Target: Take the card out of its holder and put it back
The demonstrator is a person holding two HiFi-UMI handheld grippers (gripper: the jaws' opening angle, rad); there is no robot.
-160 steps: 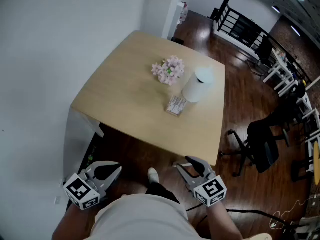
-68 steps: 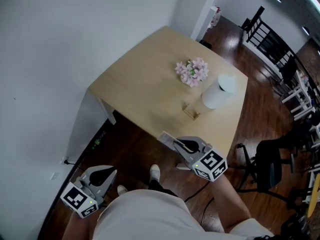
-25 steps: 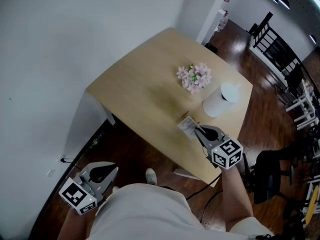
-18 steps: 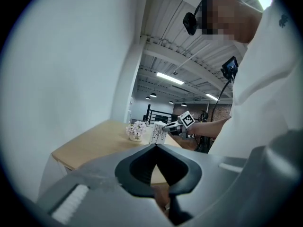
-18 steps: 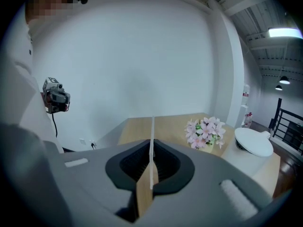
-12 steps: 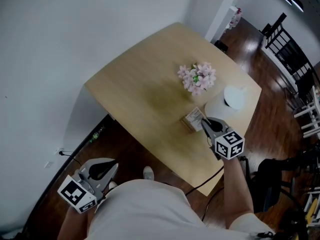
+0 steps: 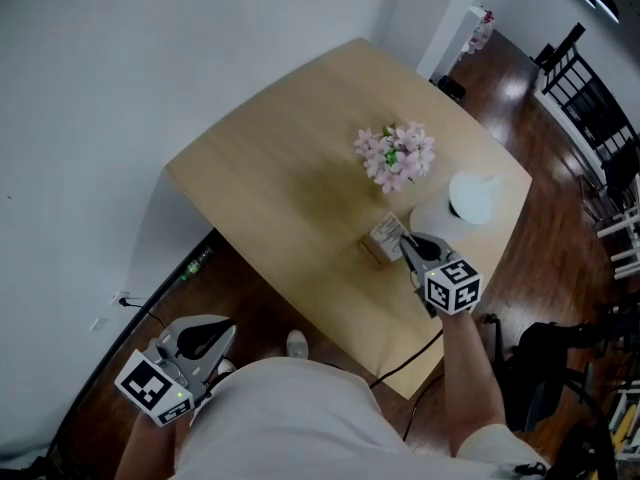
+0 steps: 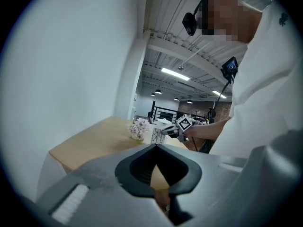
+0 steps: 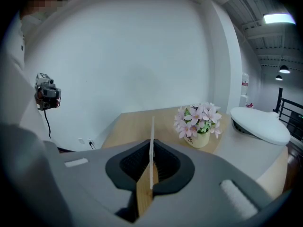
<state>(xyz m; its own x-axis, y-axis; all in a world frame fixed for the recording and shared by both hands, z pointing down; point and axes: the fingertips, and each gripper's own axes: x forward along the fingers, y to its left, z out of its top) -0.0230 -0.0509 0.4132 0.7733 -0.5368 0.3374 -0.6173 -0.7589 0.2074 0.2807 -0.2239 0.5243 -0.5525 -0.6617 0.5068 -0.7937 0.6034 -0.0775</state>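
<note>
A white printed card [image 7: 387,235] stands upright on the light wooden table [image 7: 270,178], pinched at its edge by my right gripper [image 7: 404,241], which is shut on it. Its lower edge meets the small wooden holder [image 7: 371,254]. In the right gripper view the card [image 9: 152,141] shows edge-on between the closed jaws, with the holder [image 9: 143,195] just below it. Whether it sits fully in the slot I cannot tell. My left gripper [image 7: 203,340] hangs low beside the person's body, away from the table, shut and holding nothing.
A small pot of pink flowers [image 7: 396,156] stands just beyond the holder. A white cylinder with a lid [image 7: 458,204] is right next to my right gripper. Dark wood floor, a black office chair [image 7: 560,348] and a white wall [image 7: 120,78] surround the table.
My right gripper has carried the card from the table's near edge inward to the wooden holder beside the white cylinder. The left gripper has stayed low by the body.
</note>
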